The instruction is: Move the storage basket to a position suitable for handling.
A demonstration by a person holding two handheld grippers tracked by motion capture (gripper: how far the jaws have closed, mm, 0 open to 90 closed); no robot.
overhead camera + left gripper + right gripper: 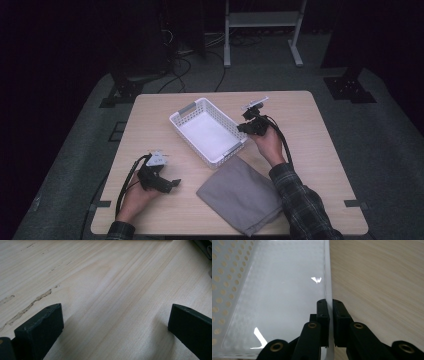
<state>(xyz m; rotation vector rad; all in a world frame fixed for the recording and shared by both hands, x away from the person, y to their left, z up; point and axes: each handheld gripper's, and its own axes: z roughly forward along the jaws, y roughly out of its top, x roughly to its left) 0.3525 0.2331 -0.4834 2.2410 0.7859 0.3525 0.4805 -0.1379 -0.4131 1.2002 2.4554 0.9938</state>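
A white perforated plastic basket (225,119) stands slantwise at the middle of the wooden table (310,145), with nothing inside it. My right gripper (243,131) is shut on the rim of the basket's right long wall near its front corner. In the right gripper view one jaw of this gripper (330,305) is inside the thin white wall (327,277) and the other outside. My left gripper (172,184) rests low over the table's front left, open. Between its wide-set jaws (116,310) lies bare wood. A folded grey cloth (242,192) lies flat in front of the basket.
The table's front edge runs just below the cloth and my left hand. Beyond the far edge, a grey floor carries cables (220,75) and a white metal stand (262,30). Bare wood lies to the right of the basket.
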